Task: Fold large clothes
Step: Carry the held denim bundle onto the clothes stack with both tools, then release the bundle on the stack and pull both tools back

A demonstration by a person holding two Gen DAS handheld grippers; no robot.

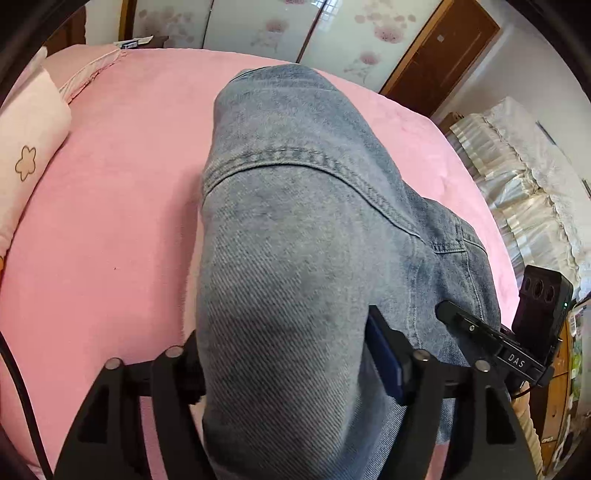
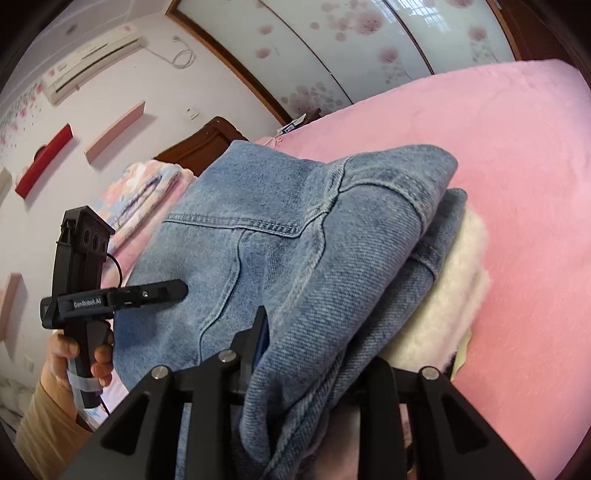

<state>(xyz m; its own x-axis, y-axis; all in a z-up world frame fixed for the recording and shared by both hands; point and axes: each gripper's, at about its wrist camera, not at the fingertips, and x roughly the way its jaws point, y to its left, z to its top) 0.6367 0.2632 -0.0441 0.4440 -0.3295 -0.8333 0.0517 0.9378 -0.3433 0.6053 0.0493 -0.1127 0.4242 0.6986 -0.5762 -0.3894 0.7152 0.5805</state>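
Observation:
A blue denim jacket [image 1: 295, 221] with white fleece lining [image 2: 454, 295] lies folded on a pink bed [image 1: 110, 221]. In the left wrist view my left gripper [image 1: 284, 369] is shut on a thick fold of the denim, which fills the space between its fingers [image 1: 384, 354]. In the right wrist view my right gripper [image 2: 317, 373] is shut on the jacket's [image 2: 295, 229] bunched edge, with the lining at its right. The right gripper also shows in the left wrist view [image 1: 491, 332], and the left gripper shows in the right wrist view [image 2: 147, 291], resting over the jacket.
A pale pillow [image 1: 26, 162] lies at the bed's left edge. A folded floral blanket [image 2: 147, 192] lies behind the jacket. A frilled white cover [image 1: 524, 192] stands to the right of the bed. Sliding wardrobe doors [image 1: 258, 26] are behind.

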